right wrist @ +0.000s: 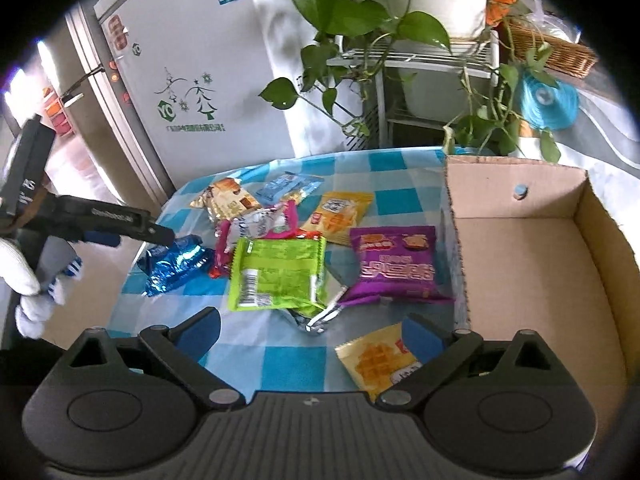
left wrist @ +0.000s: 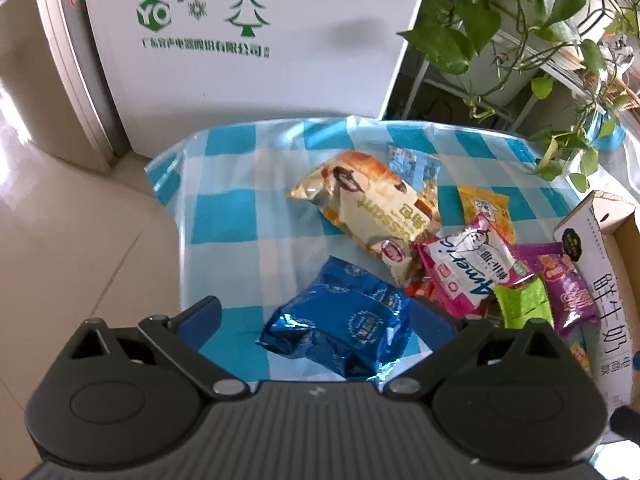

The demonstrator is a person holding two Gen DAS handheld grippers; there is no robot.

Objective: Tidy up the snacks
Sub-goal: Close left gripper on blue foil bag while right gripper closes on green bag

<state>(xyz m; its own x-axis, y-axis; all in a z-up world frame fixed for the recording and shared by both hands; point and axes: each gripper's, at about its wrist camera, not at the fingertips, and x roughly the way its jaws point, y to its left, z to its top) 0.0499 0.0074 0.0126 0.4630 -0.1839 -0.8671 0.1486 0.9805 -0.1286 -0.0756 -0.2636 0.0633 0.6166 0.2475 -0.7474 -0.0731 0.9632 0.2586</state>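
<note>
Snack packets lie scattered on a blue-and-white checked tablecloth (left wrist: 224,216). My left gripper (left wrist: 318,318) is open, and a blue foil packet (left wrist: 340,320) lies between its wide-spread fingers. Beyond it are a croissant packet (left wrist: 372,208), a pink packet (left wrist: 468,268), a green packet (left wrist: 520,300) and a purple packet (left wrist: 568,288). My right gripper (right wrist: 312,332) is open over the cloth, with a yellow waffle packet (right wrist: 372,360) by its right finger. Ahead lie the green packet (right wrist: 276,272) and the purple packet (right wrist: 396,268). The left gripper (right wrist: 160,237) reaches over the blue foil packet (right wrist: 176,260).
An open cardboard box (right wrist: 540,272) stands on the table's right side, its printed flap (left wrist: 600,264) near the snacks. A white fridge (left wrist: 248,40) stands behind the table, potted vines (right wrist: 360,8) on a rack to its right. A gloved hand (right wrist: 20,276) holds the left gripper.
</note>
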